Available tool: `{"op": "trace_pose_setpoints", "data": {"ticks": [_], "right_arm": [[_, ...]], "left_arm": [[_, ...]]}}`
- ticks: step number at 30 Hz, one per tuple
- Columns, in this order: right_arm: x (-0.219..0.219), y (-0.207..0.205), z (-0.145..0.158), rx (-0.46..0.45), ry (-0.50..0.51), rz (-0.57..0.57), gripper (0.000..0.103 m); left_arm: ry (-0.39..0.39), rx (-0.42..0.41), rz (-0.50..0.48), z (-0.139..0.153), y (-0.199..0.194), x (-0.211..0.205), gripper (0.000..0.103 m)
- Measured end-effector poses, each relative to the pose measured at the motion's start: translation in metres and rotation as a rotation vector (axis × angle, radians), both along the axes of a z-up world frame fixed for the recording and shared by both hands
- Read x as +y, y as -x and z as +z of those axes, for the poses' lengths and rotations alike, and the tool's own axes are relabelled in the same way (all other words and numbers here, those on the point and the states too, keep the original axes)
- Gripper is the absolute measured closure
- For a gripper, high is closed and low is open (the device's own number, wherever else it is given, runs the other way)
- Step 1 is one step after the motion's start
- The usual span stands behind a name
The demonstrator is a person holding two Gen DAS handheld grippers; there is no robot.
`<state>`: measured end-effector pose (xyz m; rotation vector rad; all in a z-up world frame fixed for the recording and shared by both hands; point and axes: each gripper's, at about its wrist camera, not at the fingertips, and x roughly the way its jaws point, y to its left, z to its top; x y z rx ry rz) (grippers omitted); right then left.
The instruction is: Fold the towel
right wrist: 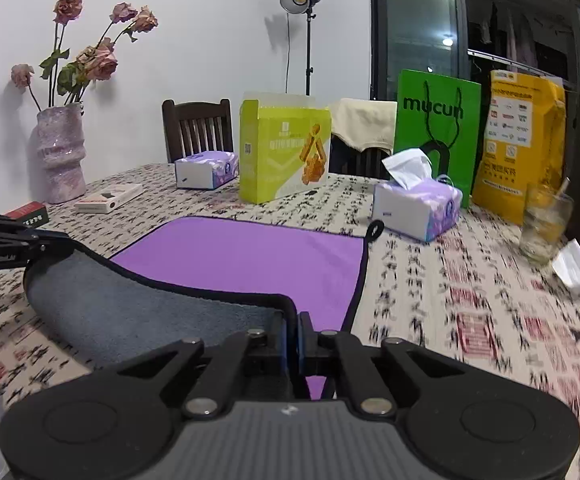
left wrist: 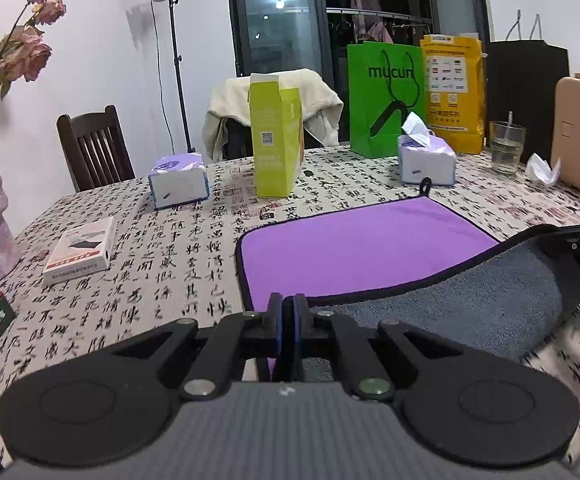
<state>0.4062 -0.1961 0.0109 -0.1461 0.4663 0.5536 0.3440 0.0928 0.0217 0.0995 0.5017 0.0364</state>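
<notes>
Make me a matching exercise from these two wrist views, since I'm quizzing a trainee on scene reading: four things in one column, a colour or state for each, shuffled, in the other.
Things:
1. towel
2. paper bag
3. drinking glass
4. left gripper

Colours or states:
A. green, with black lettering
B. shut on the towel's near edge
C. purple on top, grey underneath where lifted
D. clear, standing upright on the table

Pairs: 1-C, 2-A, 3-D, 4-B
</notes>
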Motion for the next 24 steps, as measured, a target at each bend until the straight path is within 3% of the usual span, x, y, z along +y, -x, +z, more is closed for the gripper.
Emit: {"op": "trace_pose_setpoints", "data": {"ticks": [11,19,24], "right_arm": [[0.015,-0.067,0.016,-0.001,0.026,0.050,0.098],[0.025,-0.122,0.026,0.048,0.048,0.081,0.098],[0.032,-0.157,0.028,0.102,0.037,0.111,0.098]], "left_arm": [[0.029,0.022,0.005,0.015,-0.064,0.016,0.097],[0.059,0.044,0.002,0.026,-0.118,0.032,0.097],[0.078,0.099,0.013,0.022,-0.154,0.044,0.097]]}}
